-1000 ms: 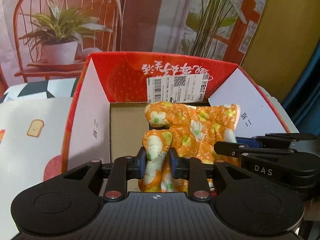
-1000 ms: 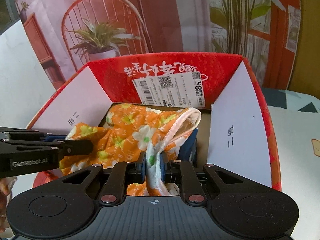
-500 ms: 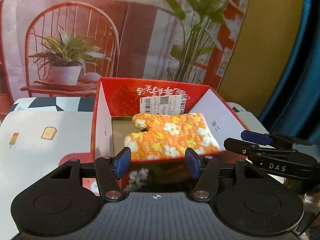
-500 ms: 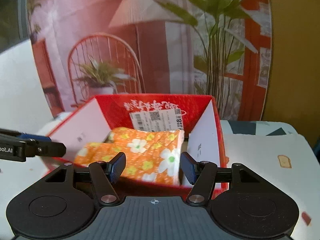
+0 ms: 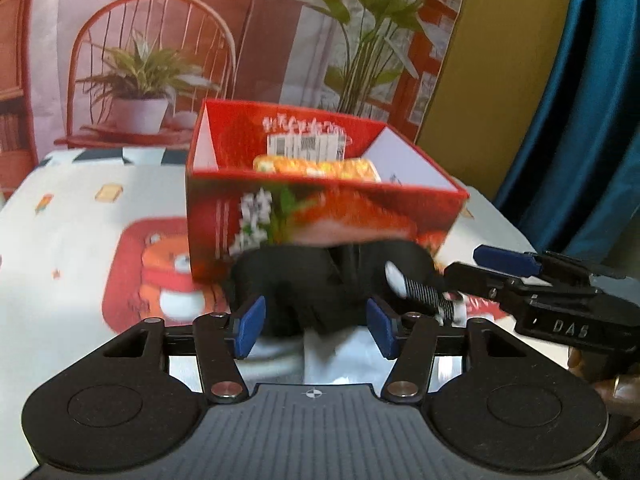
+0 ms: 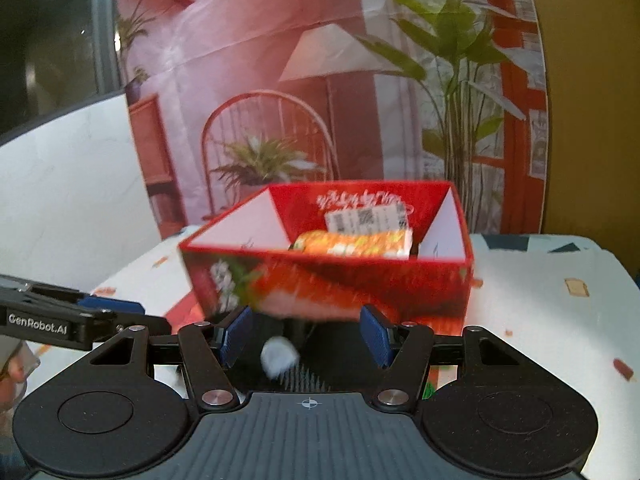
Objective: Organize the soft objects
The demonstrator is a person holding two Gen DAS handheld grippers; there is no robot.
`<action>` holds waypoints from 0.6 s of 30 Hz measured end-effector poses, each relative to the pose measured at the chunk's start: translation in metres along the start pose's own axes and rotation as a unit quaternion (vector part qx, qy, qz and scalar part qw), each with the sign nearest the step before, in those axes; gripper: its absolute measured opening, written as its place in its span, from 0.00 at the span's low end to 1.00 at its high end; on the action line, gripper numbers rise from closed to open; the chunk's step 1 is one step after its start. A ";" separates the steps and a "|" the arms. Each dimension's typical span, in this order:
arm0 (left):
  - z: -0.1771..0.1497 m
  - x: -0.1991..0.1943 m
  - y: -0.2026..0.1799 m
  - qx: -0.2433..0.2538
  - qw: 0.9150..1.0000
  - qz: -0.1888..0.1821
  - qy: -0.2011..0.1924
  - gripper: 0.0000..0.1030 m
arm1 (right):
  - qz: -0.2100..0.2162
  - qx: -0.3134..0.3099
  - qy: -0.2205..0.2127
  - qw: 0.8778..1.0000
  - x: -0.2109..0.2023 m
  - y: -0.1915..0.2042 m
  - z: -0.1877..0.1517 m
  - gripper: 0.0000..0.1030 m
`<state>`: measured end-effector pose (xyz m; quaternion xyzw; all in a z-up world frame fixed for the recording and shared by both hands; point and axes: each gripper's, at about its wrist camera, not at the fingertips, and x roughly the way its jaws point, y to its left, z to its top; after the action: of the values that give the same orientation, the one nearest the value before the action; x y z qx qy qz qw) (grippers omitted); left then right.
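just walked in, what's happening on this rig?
A person with a gripper in each hand is sorting soft items into a red box. An orange floral oven mitt lies inside it. Both the left gripper and the right gripper are open, holding nothing, their jaws having just been opening, on the near side of the box. In front of the box lies a dark fabric item, blurred, not gripped; it looks like the likely next pick.

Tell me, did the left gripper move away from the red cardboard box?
Yes. The left gripper has backed out of the red cardboard box, which now sits smaller and farther ahead. Its fingers have just opened, letting go of the orange flowered cloth.
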<state>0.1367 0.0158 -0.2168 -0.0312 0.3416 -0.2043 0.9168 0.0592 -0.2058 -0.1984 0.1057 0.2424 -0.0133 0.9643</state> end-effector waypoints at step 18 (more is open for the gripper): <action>-0.002 0.048 -0.006 -0.048 0.999 -0.009 0.020 0.51 | -0.037 0.032 0.033 0.998 0.030 -0.004 -0.038 0.54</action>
<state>0.1659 -0.0086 -0.2462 -0.0744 0.3693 -0.1959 0.9054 0.0677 -0.2005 -0.2462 0.1278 0.2777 -0.0533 0.9506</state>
